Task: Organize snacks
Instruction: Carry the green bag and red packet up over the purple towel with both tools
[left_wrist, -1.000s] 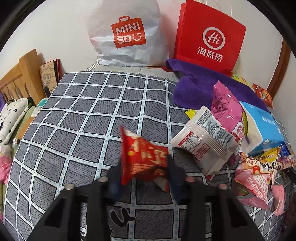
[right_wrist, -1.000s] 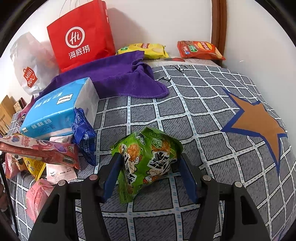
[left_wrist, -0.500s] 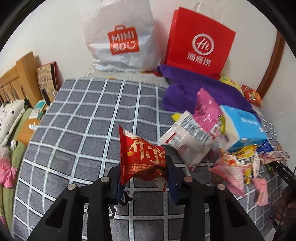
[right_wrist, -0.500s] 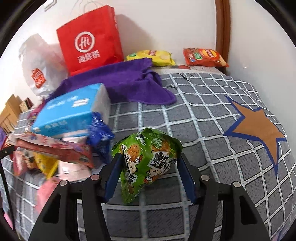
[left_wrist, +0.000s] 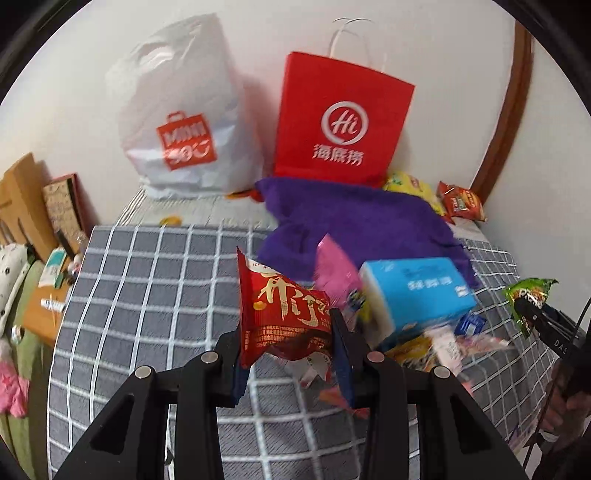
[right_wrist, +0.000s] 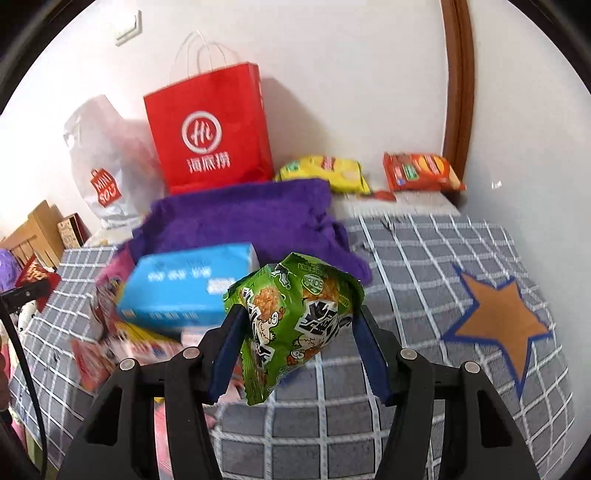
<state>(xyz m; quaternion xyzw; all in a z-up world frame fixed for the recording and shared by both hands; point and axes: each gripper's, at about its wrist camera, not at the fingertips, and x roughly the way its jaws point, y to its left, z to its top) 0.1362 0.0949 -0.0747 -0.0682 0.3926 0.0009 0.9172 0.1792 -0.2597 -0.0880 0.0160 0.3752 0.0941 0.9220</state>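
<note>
My left hand-held gripper (left_wrist: 291, 345) pinches a red snack packet (left_wrist: 282, 317) between its pads, held clear above the grey checked bed cover (left_wrist: 147, 295). My right hand-held gripper (right_wrist: 295, 343) clamps a green snack packet (right_wrist: 291, 317) (crumpled, tilted to one side), also off the cover. Below and between them lies a heap of snacks around a blue tissue pack (right_wrist: 188, 284), near a purple towel (right_wrist: 243, 218). A red paper bag (right_wrist: 210, 129) and a white plastic bag (left_wrist: 177, 122) stand against the wall.
</note>
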